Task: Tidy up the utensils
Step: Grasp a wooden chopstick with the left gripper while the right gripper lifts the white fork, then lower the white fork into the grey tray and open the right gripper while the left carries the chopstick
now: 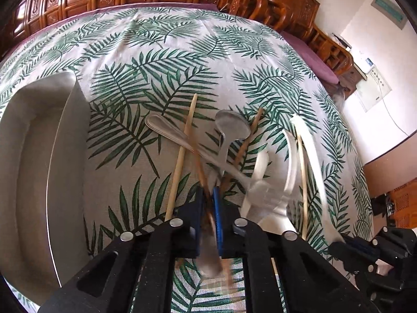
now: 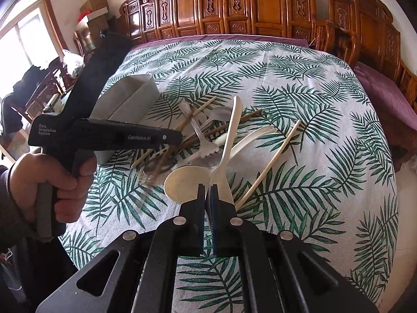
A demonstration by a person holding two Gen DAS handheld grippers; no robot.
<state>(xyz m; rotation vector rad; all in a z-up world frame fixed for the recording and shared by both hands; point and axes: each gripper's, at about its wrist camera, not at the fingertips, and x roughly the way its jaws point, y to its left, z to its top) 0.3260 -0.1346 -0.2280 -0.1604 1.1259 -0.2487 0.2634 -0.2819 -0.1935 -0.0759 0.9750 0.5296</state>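
A heap of utensils lies on the leaf-print cloth: metal spoons (image 1: 232,125), pale chopsticks (image 1: 182,154), dark chopsticks (image 2: 234,121), white plastic spoons (image 2: 255,137) and a clear plastic fork (image 2: 202,140). My left gripper (image 1: 209,193) is shut on a dark brown chopstick (image 1: 202,174) at the near side of the heap; a blurred metal spoon lies between its fingers too. My right gripper (image 2: 207,186) is shut on the cream plastic spoon (image 2: 230,135), whose handle points away. A grey tray (image 1: 31,156) stands left of the heap, also in the right wrist view (image 2: 135,96).
A loose pale chopstick (image 2: 271,163) lies right of the heap. Carved wooden furniture (image 2: 234,13) lines the far edge. A purple cushion (image 2: 385,99) is at the right. The hand (image 2: 52,182) holding the left gripper shows in the right wrist view.
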